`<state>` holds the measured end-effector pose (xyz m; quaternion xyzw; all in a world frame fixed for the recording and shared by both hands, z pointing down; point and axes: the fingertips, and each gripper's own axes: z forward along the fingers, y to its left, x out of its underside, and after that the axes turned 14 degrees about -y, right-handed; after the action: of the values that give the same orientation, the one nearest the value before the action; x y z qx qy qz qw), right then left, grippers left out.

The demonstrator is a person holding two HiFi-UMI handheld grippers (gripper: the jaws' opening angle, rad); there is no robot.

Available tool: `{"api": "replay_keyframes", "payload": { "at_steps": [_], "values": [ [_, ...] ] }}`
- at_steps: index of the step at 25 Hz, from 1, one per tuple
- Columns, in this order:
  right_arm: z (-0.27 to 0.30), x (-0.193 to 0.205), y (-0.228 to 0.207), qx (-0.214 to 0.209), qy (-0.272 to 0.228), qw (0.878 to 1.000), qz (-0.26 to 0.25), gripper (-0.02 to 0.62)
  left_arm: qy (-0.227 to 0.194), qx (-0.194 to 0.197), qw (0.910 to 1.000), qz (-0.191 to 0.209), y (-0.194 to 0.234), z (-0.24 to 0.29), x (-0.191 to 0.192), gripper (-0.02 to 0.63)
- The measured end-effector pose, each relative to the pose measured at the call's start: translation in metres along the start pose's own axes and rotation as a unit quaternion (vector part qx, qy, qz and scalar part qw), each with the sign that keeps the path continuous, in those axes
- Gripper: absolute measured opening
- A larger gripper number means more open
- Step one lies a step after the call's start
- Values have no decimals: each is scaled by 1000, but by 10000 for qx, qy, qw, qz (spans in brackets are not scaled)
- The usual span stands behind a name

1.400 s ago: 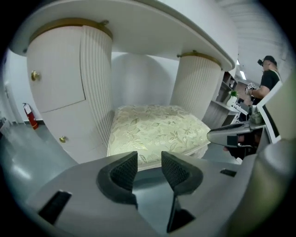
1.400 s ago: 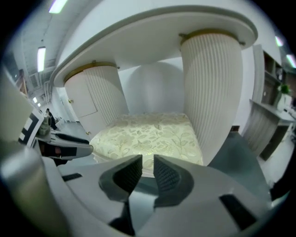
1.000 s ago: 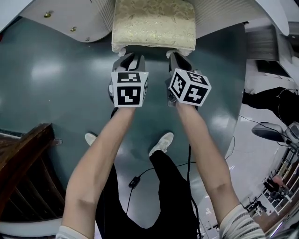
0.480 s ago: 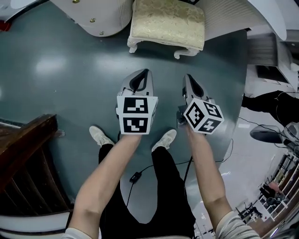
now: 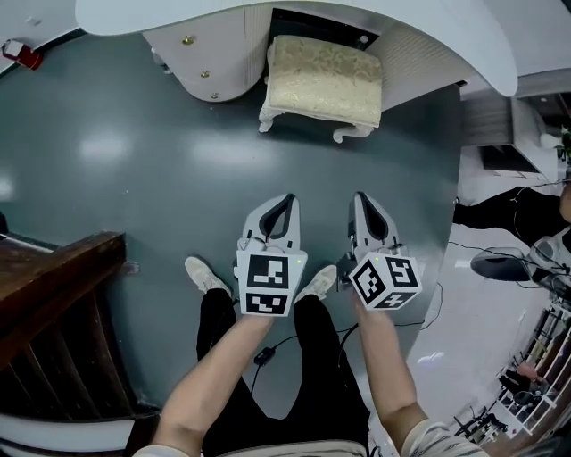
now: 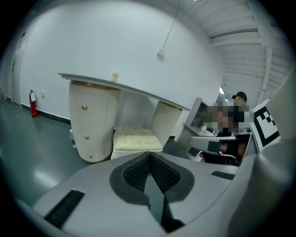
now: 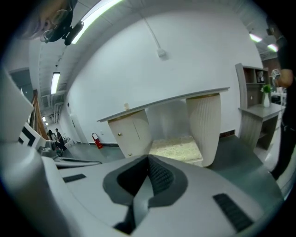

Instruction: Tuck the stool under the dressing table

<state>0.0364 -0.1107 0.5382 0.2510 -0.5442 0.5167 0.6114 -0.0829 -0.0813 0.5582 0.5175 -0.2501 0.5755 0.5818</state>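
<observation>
Head view: stool (image 5: 323, 85) sits partly under the dressing table (image 5: 294, 13); left tongs (image 5: 285, 198) and right tongs (image 5: 361, 198) pressed together, empty, well apart from it; its jutting front could trip someone

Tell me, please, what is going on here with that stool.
A person holds a tool in each hand. The left tool and the right tool are both shut and empty, hanging over the floor apart from the stool. The stool stands between the pedestals of the dressing table, at least partly under its top.
</observation>
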Motion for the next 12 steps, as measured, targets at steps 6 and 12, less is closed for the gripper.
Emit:
{"api": "replay_keyframes", "payload": {
  "at_steps": [6,12],
  "values": [
    [-32,-54,41,-117,-155,9998,39,12,-209,-21,9998,-16,-13,-45,-56,6],
    [-74,-102,72,-345,-218,9991,-88,12,-551,0,9985,60,-48,-86,-114,6]
  ]
}}
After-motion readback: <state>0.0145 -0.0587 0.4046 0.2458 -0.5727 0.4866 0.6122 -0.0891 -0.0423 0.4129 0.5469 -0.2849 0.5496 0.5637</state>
